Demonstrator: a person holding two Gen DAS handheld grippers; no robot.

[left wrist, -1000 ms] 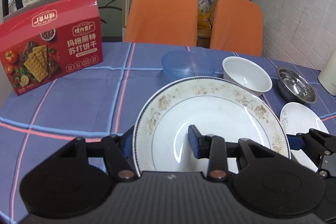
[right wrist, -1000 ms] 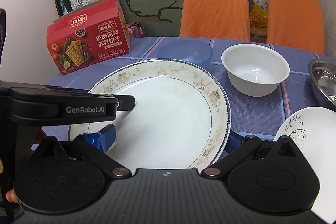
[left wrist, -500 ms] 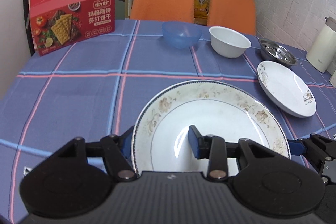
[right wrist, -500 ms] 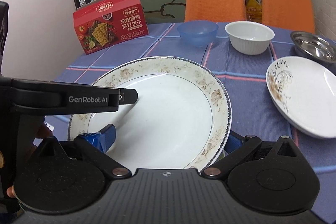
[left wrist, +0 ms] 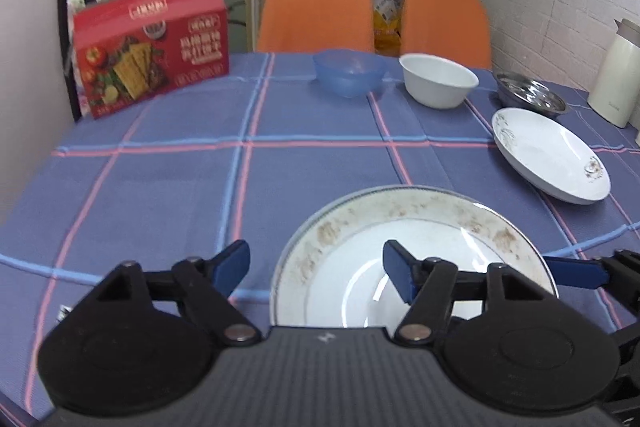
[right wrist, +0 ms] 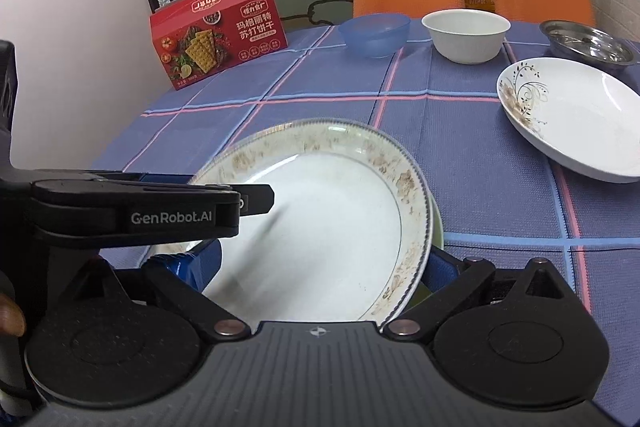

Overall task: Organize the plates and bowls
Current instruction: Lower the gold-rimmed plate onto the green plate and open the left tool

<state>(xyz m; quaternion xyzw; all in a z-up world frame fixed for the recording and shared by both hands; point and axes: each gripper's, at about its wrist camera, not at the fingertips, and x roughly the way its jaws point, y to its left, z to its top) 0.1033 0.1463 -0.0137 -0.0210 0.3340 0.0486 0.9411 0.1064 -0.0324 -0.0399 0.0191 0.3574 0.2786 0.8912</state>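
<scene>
A large white plate with a brown floral rim point(left wrist: 412, 247) point(right wrist: 320, 211) lies near the table's front edge, on something green that peeks out under its right rim point(right wrist: 437, 227). My left gripper point(left wrist: 316, 267) is open: its left finger stands clear of the plate, its right finger over the plate. My right gripper point(right wrist: 320, 263) is open, with one finger at each side of the plate. A second white plate point(left wrist: 548, 155) point(right wrist: 572, 115) lies to the right. A blue bowl point(left wrist: 349, 71), a white bowl point(left wrist: 438, 79) and a steel bowl point(left wrist: 530, 95) stand at the back.
A red cracker box point(left wrist: 150, 47) stands at the back left. A cream jug point(left wrist: 618, 75) stands at the far right. Two orange chairs point(left wrist: 316, 11) are behind the table. The checked blue tablecloth point(left wrist: 180, 187) covers the table.
The plate has come down near the table's front edge. My left gripper has opened and let go of the plate's rim. Both views have pulled back from the bowls.
</scene>
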